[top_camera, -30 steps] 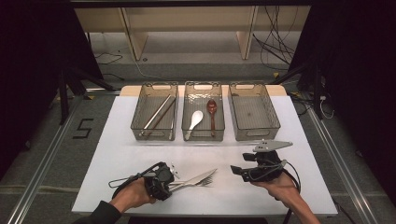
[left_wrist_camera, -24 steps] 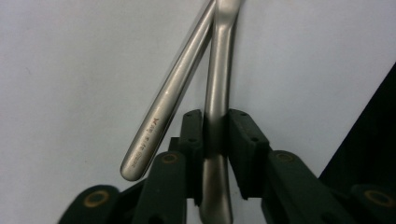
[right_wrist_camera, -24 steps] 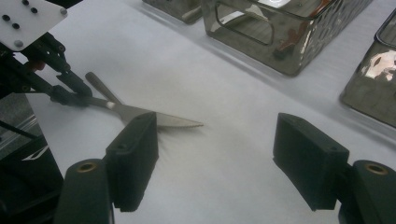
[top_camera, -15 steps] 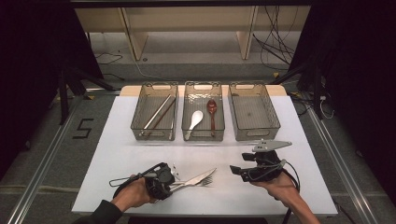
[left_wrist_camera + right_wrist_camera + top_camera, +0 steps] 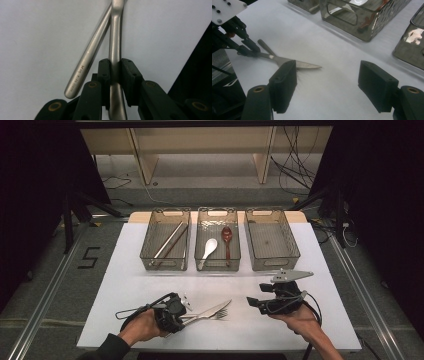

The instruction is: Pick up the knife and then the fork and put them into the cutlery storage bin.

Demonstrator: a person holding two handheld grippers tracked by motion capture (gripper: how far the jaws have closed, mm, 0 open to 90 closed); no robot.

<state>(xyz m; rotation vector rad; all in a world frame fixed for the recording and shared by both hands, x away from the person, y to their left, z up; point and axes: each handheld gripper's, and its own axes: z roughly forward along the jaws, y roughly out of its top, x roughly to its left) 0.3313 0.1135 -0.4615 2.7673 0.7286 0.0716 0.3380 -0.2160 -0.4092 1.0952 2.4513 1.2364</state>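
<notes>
My left gripper lies low at the table's near left. Its jaws have just been closing and are now shut on the handle of a steel knife. In the left gripper view the pads press both sides of that handle. A fork's handle lies loose beside it, crossing under the knife. The fork's tines rest on the white table. My right gripper hovers at the near right, pointing left toward the knife's serrated blade. It is open with nothing between its jaws.
Three clear bins stand in a row at the back. The left bin holds chopsticks. The middle bin holds a white spoon and a red-brown spoon. The right bin holds nothing.
</notes>
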